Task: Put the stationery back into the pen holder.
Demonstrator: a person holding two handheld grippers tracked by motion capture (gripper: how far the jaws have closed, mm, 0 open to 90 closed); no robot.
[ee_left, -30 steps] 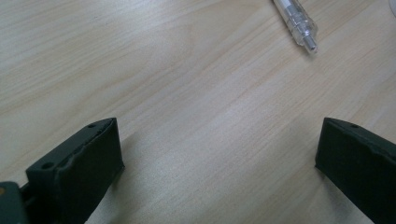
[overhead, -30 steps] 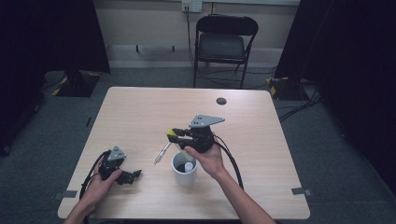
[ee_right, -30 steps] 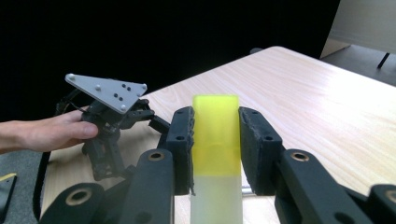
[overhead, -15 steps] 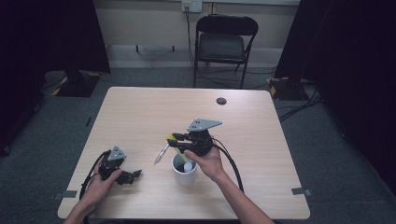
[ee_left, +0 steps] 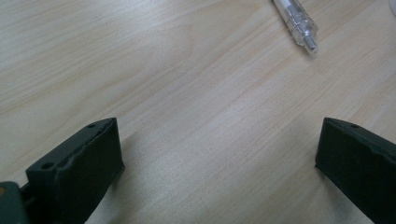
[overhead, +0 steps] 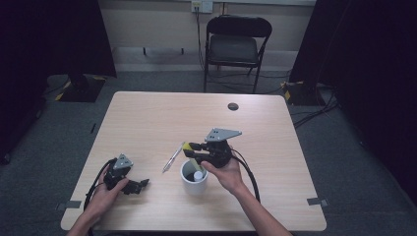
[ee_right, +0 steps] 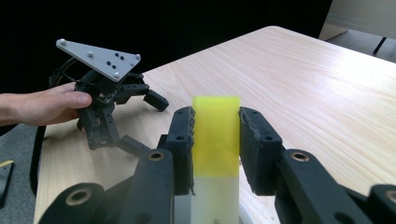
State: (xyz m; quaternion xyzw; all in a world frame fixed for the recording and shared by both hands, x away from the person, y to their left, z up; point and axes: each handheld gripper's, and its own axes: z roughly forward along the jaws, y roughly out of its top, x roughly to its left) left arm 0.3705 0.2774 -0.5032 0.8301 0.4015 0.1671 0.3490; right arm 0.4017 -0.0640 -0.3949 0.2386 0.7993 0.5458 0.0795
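Right gripper (overhead: 191, 146) hangs just above the far rim of the white cup (overhead: 194, 179), jaws clamped on a yellow-capped highlighter (ee_right: 216, 135); in the right gripper view the two black pads press flat against both sides of the yellow cap, with the paler barrel running down below them toward the cup. The marker sits upright in the grip, off the table (overhead: 147, 118). Inside the cup one item already stands, a white cap end (overhead: 197, 174) leaning against the inner wall. A clear pen (overhead: 173, 157) lies flat on the wood just left of the cup, slanting near-left to far-right, touched by nothing. Left gripper (overhead: 139, 186) rests low on the near-left part of the table, well apart from the cup, held by the person's left hand (overhead: 105, 191); its jaws stand wide apart with bare wood between them, gripping nothing, and the pen's tip (ee_left: 309, 44) shows at the far edge of its own view. Judged progress: work looks like gathering writing things into the cup; one is in, the highlighter is lifted and close to the mouth but not yet dropped, and the clear pen is left to collect. Roughly halfway.
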